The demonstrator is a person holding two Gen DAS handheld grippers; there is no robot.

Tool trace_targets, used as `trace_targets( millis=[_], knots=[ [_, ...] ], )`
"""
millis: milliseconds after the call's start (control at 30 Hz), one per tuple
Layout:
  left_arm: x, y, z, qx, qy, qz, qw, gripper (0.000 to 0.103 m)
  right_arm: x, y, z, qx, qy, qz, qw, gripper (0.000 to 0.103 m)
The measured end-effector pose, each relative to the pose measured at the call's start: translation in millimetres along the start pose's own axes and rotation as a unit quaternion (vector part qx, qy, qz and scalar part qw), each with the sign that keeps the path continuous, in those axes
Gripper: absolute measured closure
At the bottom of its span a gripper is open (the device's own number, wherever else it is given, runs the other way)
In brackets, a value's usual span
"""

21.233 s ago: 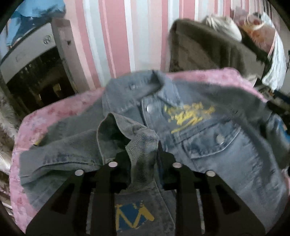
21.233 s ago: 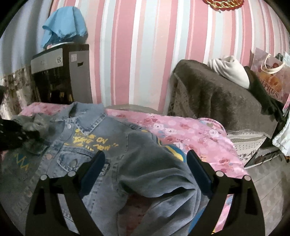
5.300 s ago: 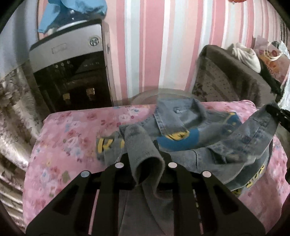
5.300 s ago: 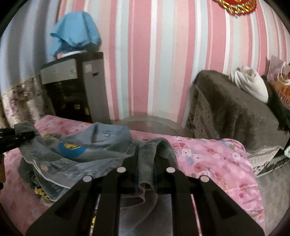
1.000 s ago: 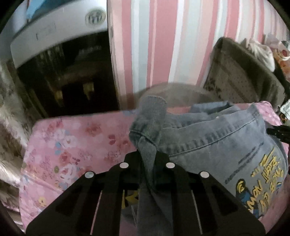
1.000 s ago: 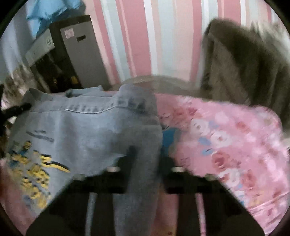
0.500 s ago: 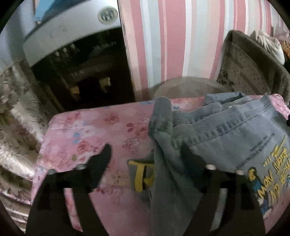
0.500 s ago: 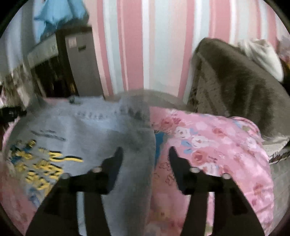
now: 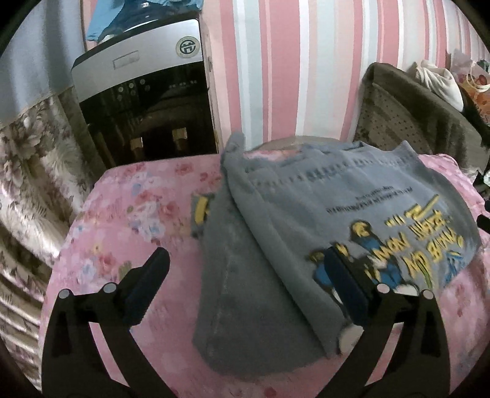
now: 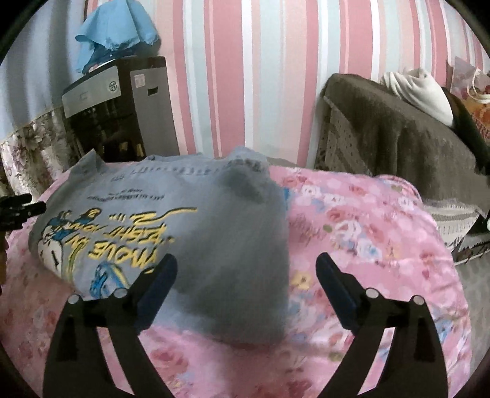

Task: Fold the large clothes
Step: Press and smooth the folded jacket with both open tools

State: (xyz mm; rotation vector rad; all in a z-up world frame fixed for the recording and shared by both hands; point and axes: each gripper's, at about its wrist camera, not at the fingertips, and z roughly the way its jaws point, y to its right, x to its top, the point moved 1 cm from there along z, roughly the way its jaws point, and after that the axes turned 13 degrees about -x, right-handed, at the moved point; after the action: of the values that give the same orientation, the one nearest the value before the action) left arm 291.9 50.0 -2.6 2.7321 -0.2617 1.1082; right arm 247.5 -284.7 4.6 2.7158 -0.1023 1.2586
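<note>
The denim jacket (image 9: 321,214) lies folded on the counter (image 9: 137,214), which is covered in a pink floral cloth. Its back panel faces up, showing yellow lettering and a blue cartoon figure. A darker grey fold of the garment runs toward the camera in both views.

Left gripper (image 9: 245,284): angled downward over the near edge of the counter. Its fingers (image 9: 147,284) have just been opening and now stand spread wide, released. The left finger is over bare pink cloth; the right finger is over the printed part of the jacket. The grey fold lies below the gap between them; neither pad presses on it.

Right gripper (image 10: 245,281): also angled downward, with a similar pose. Its fingers (image 10: 337,284) have just been opening and are released. The left finger is over the printed panel, the right finger over the floral cloth beside the jacket. The dark fold lies under the gap, blurred; no pad grips it.

At the left edge of the right wrist view a black part of the left gripper shows, close to the jacket's far corner.

Surroundings: a striped pink wall (image 10: 245,76); a black and silver water dispenser (image 9: 137,101) behind the counter with a blue cloth (image 10: 116,27) on top; a brown covered sofa (image 10: 398,128) to the right bearing a white bundle (image 10: 419,88).
</note>
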Motion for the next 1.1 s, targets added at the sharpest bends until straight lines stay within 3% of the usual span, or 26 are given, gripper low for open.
trace_targets(
  millis=[367, 467, 567, 600, 767, 900, 1100],
  knots=[
    [-26, 35, -15, -0.032, 0.01, -0.022, 0.9992, 0.003, -20, -2, -13, 0.014, 0.006, 0.042, 0.999, 0.009],
    [-26, 49, -15, -0.046, 0.014, -0.019, 0.9986, 0.003, -19, -6, -11, 0.043, 0.016, 0.044, 0.998, 0.01],
    [-28, 63, -7, -0.061, 0.005, -0.007, 0.9981, 0.003, -19, -15, -1, 0.068, -0.012, 0.027, 0.997, 0.027],
    [-30, 66, -3, -0.063, -0.001, -0.004, 0.998, 0.003, -21, -18, 3, 0.071, -0.022, 0.02, 0.997, 0.029],
    [-38, 65, 27, -0.065, -0.049, -0.009, 0.9966, 0.003, -27, -25, 16, 0.062, -0.048, -0.005, 0.997, 0.029],
    [-41, 63, 35, -0.073, -0.062, -0.005, 0.9954, 0.003, -34, -24, 35, 0.071, -0.088, 0.001, 0.994, 0.028],
    [-44, 62, 38, -0.071, -0.061, -0.005, 0.9956, 0.003, -36, -28, 35, 0.062, -0.081, -0.005, 0.995, 0.028]
  ],
)
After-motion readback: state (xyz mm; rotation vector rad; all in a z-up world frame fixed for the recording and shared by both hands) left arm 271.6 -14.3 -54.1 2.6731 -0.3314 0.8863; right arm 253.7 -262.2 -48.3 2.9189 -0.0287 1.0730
